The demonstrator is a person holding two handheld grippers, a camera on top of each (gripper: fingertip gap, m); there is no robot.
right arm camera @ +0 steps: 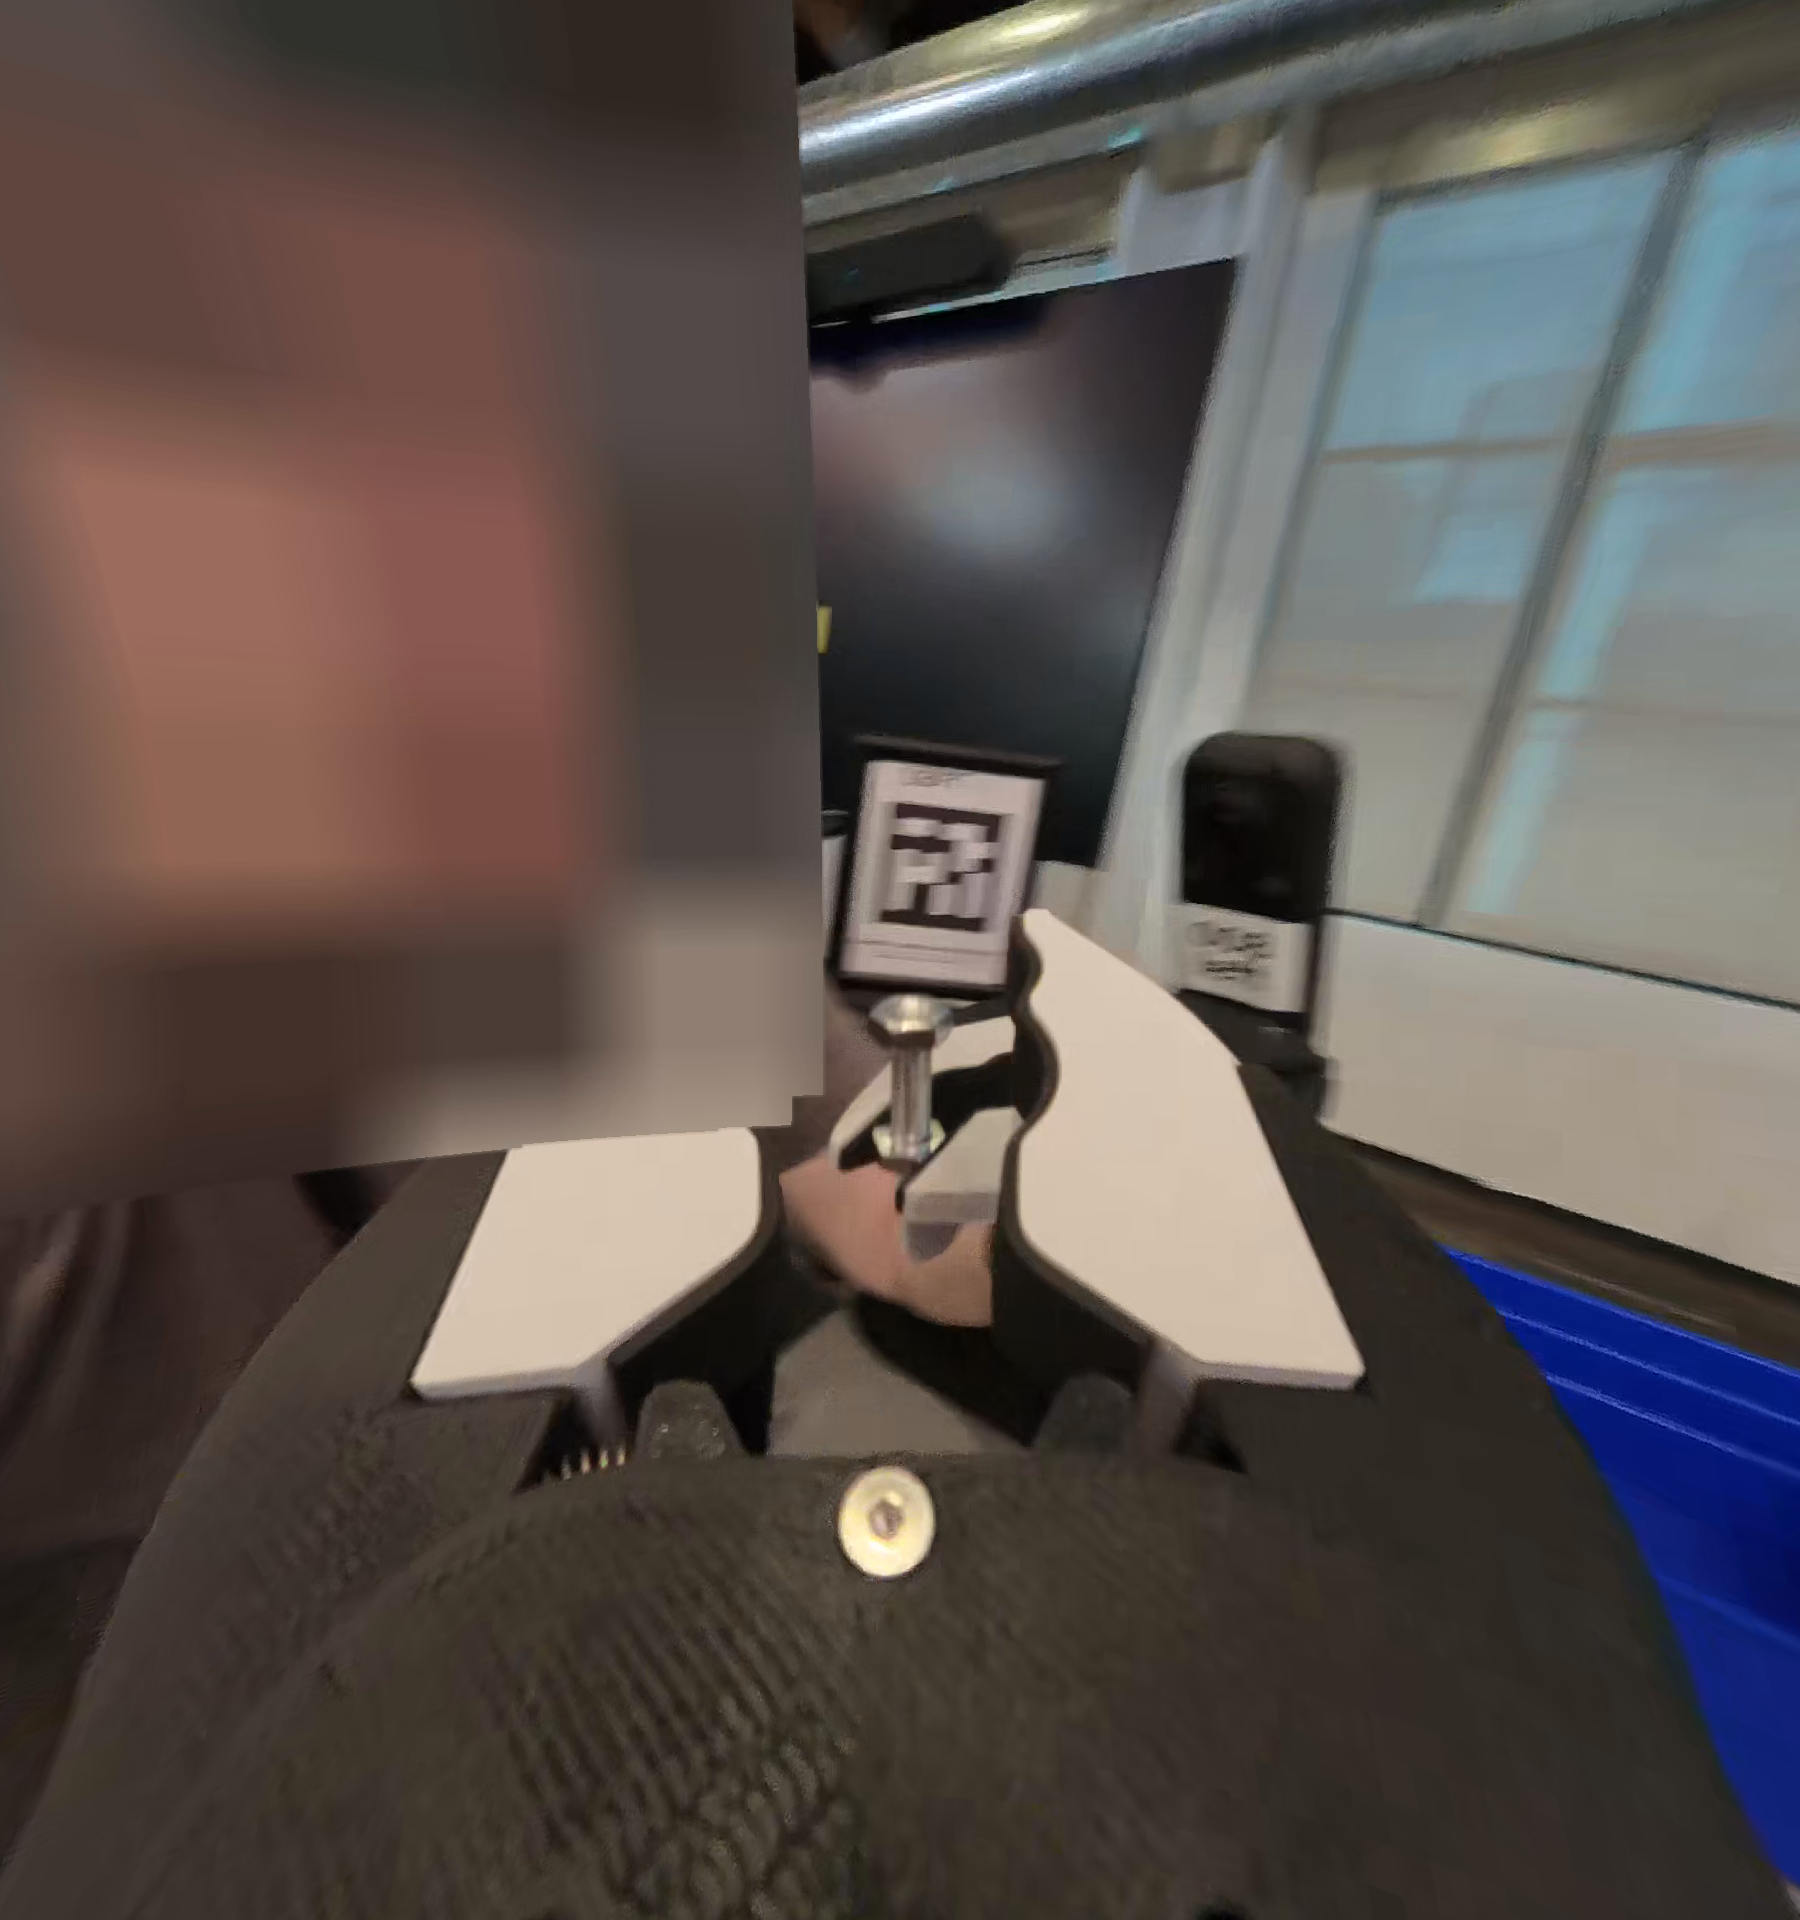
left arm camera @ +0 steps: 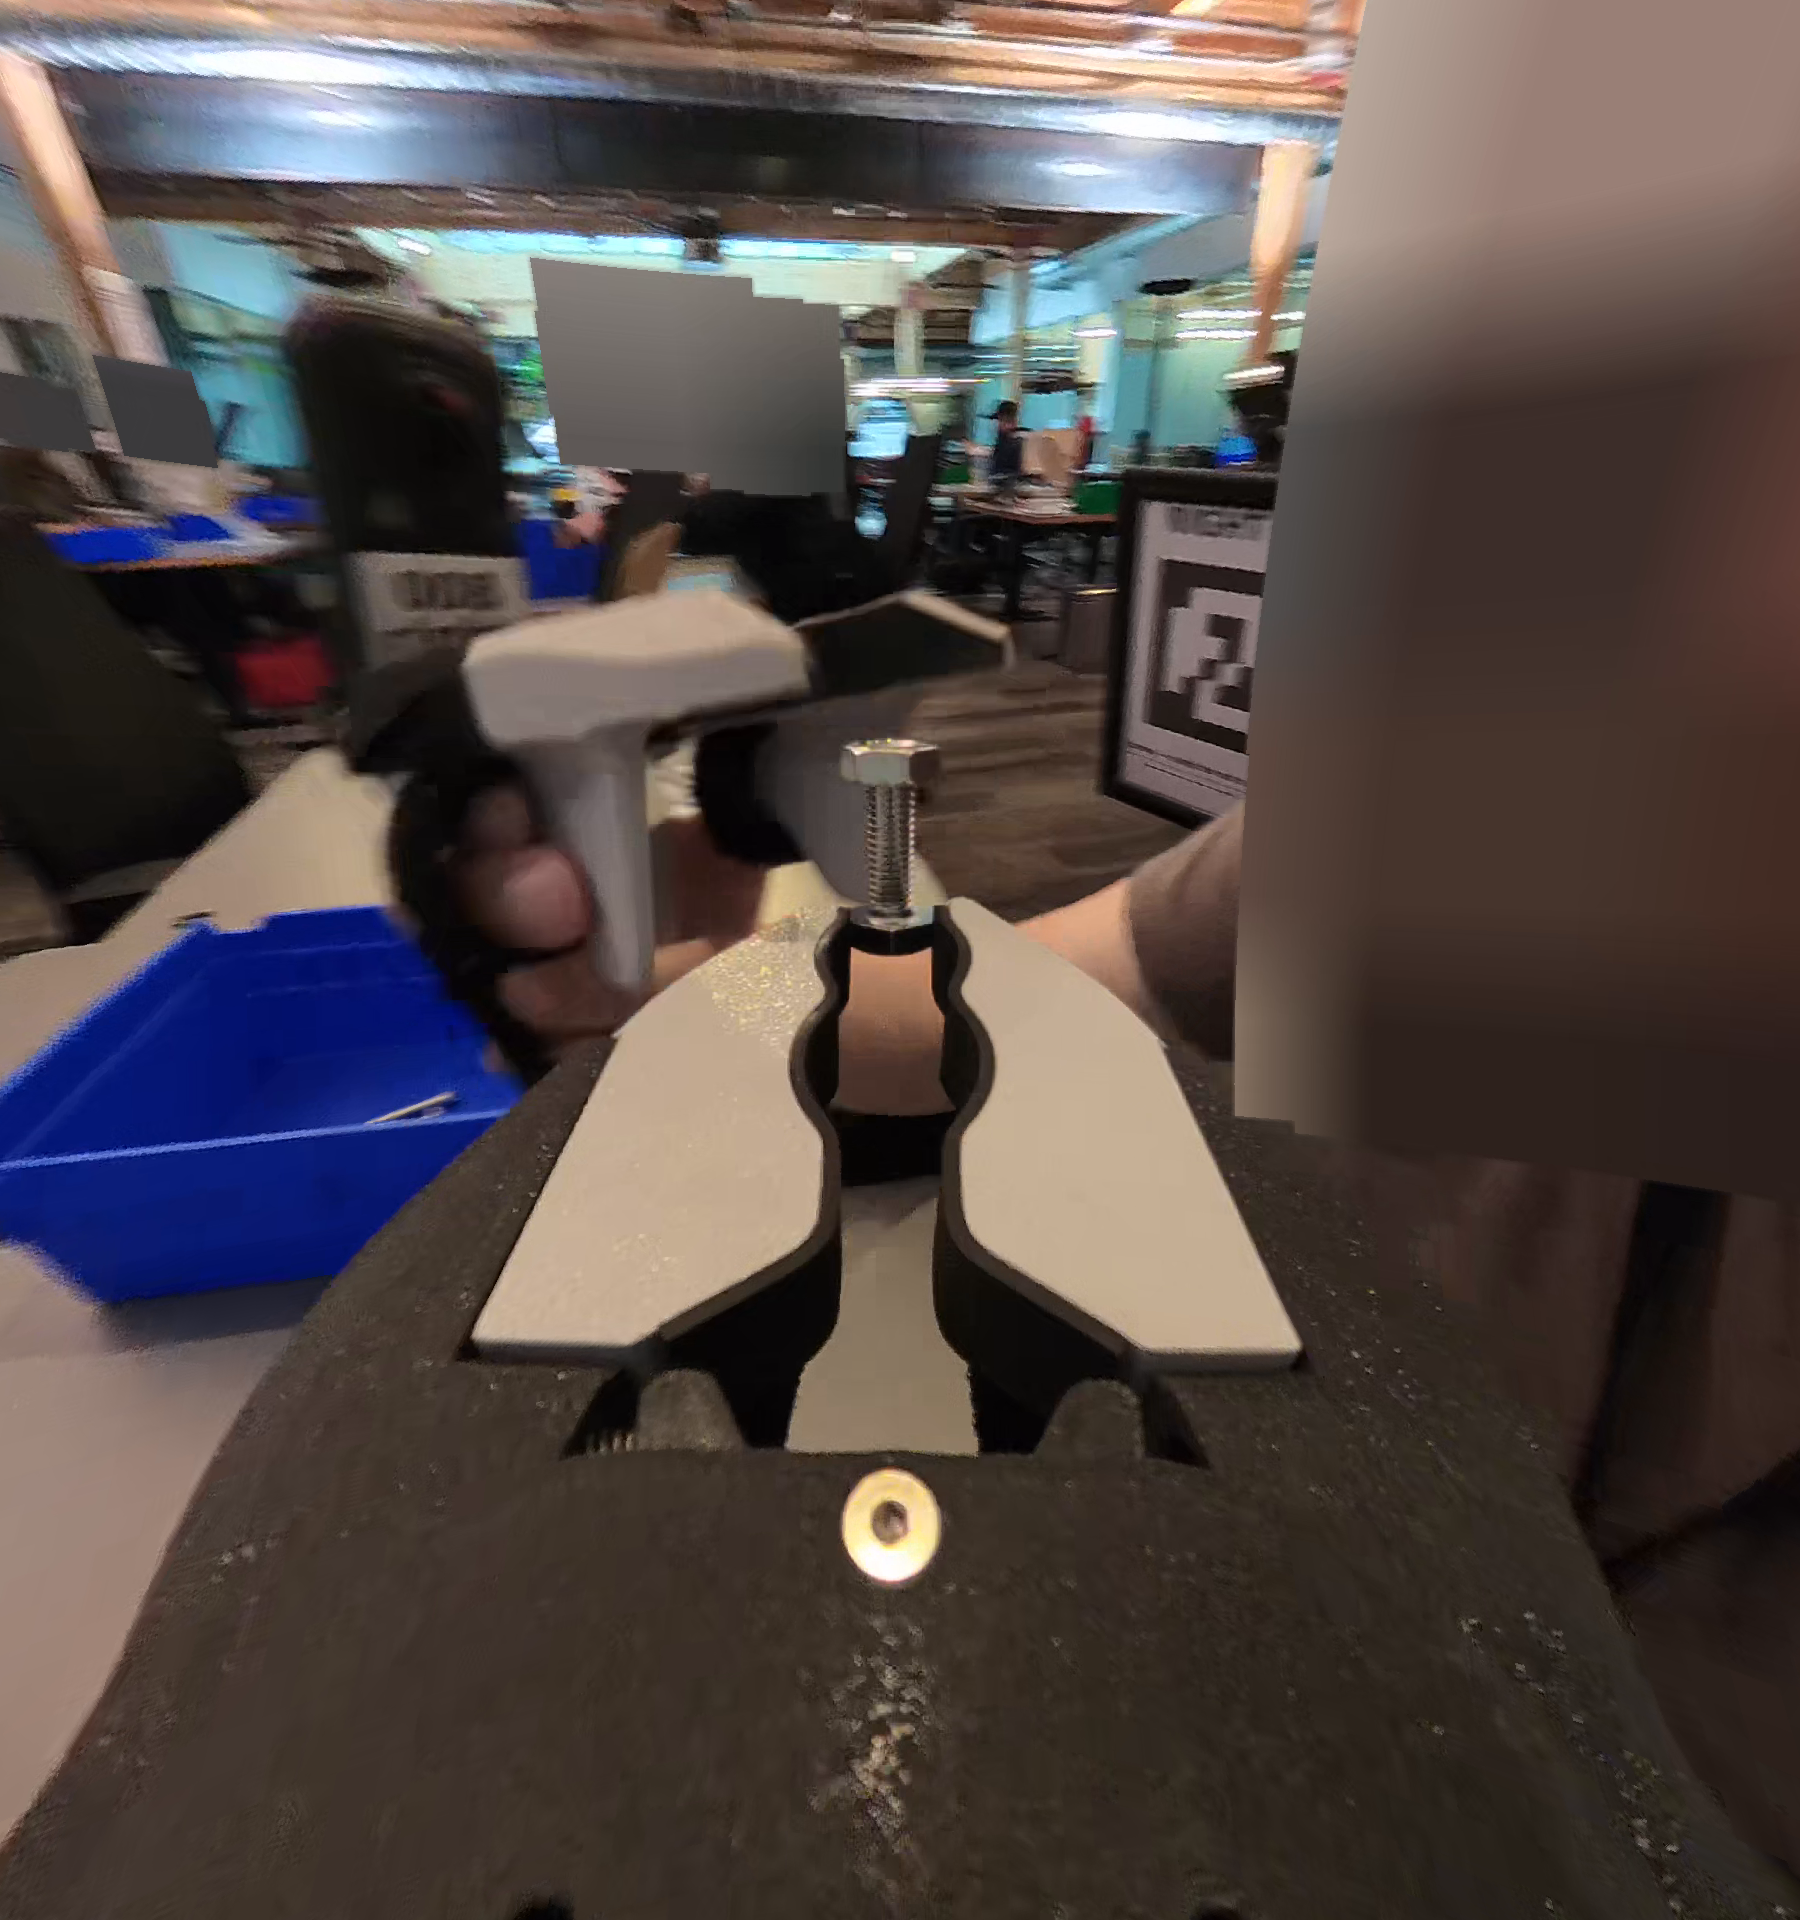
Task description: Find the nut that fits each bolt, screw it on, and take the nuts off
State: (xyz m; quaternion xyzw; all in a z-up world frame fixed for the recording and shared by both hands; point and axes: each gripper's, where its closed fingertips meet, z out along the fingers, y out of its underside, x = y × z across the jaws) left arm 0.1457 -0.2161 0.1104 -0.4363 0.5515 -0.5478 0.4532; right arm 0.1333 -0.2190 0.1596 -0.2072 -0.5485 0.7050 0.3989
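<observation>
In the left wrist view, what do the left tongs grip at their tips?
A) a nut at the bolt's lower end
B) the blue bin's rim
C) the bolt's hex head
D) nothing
A: the left tongs pinch a small silver hex nut, with the silver threaded bolt standing head-up above it.

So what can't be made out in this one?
- Left wrist view: the nut sits hidden between the left gripper tips.
- Right wrist view: a blur patch covers the right gripper's left fingertip.
- Small metal piece in the blue bin: too small.
</observation>
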